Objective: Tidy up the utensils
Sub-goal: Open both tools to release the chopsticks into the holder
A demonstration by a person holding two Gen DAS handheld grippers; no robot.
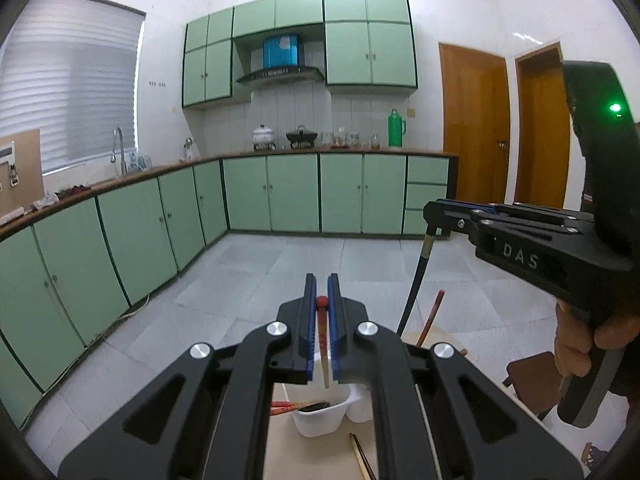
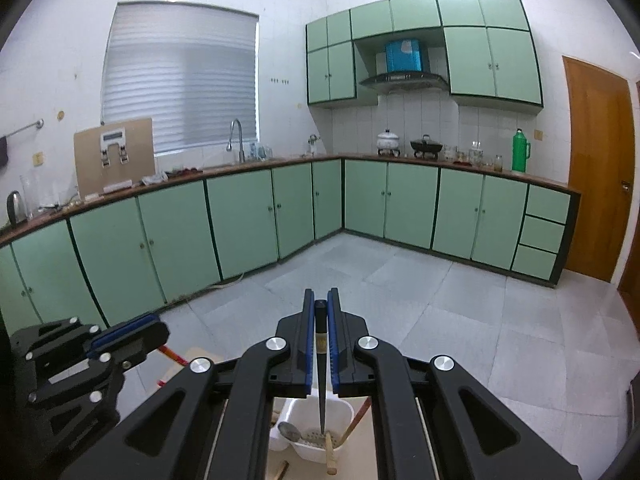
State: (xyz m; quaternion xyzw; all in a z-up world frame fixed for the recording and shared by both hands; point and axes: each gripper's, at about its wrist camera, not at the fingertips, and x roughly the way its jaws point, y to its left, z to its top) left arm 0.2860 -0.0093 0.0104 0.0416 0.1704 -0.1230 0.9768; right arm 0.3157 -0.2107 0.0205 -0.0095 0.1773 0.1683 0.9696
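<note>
My left gripper (image 1: pixel 322 286) is shut on a red-tipped pale chopstick (image 1: pixel 323 344) that hangs point down over a white plastic utensil holder (image 1: pixel 320 420). My right gripper (image 2: pixel 321 300) is shut on a black chopstick (image 2: pixel 321 364) whose tip hangs over the white holder (image 2: pixel 316 432). In the left wrist view the right gripper (image 1: pixel 434 210) is at the right, with the black chopstick (image 1: pixel 414 280) hanging from it. In the right wrist view the left gripper (image 2: pixel 160 330) is at the lower left.
The holder stands on a pale table (image 1: pixel 320 456) with loose chopsticks (image 1: pixel 362 458) lying on it. A red chopstick (image 1: pixel 432 316) stands in the holder's far part. A ladle and wooden handles (image 2: pixel 332 452) lie in the holder. Green cabinets (image 2: pixel 240 216) line the far walls.
</note>
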